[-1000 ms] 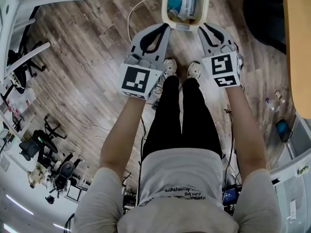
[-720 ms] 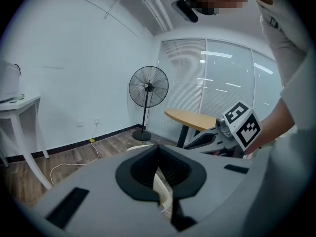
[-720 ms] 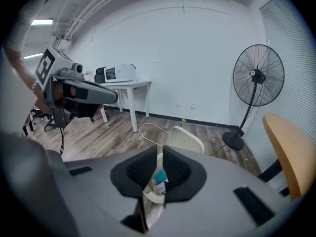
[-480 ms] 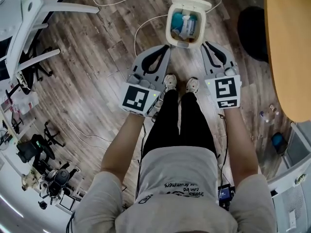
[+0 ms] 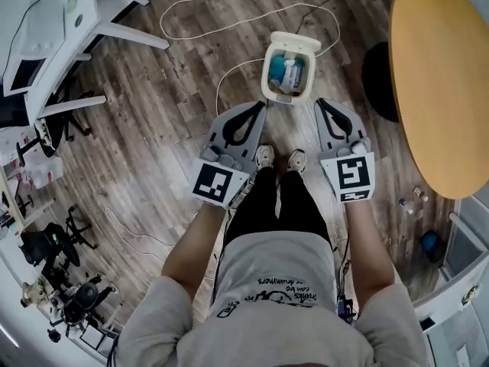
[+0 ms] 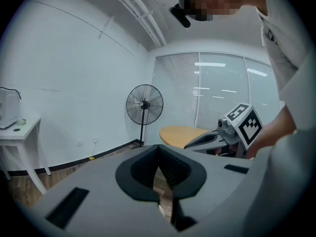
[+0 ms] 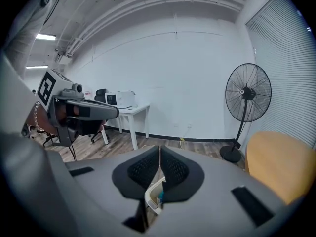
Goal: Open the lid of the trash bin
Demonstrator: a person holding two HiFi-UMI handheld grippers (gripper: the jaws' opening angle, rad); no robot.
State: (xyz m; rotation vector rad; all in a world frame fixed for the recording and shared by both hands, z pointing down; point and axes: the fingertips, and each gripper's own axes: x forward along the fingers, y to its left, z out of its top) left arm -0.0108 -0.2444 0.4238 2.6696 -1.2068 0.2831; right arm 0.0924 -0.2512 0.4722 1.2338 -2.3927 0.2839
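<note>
The cream trash bin (image 5: 268,81) stands on the wood floor ahead of the person's shoes, with its lid (image 5: 295,41) swung back open. Blue and white rubbish (image 5: 289,72) lies inside. My left gripper (image 5: 259,107) hovers near the bin's left front, shut and holding nothing. My right gripper (image 5: 320,103) is at the bin's right front; its jaws have just been closing, now meet, and hold nothing. Neither gripper touches the bin. In the left gripper view the pads (image 6: 158,147) meet. The right gripper (image 7: 159,148) shows the bin's rim (image 7: 151,197) below its jaws.
A round yellow table (image 5: 443,82) fills the right side, with a dark seat (image 5: 378,71) beside the bin. A white cable (image 5: 206,14) loops over the floor behind the bin. A white desk (image 5: 46,21) and chairs (image 5: 46,243) stand left. A pedestal fan (image 7: 248,93) stands by the wall.
Both grippers and the head camera have risen, so the open bin looks smaller and farther below. The bin and its lid have not moved.
</note>
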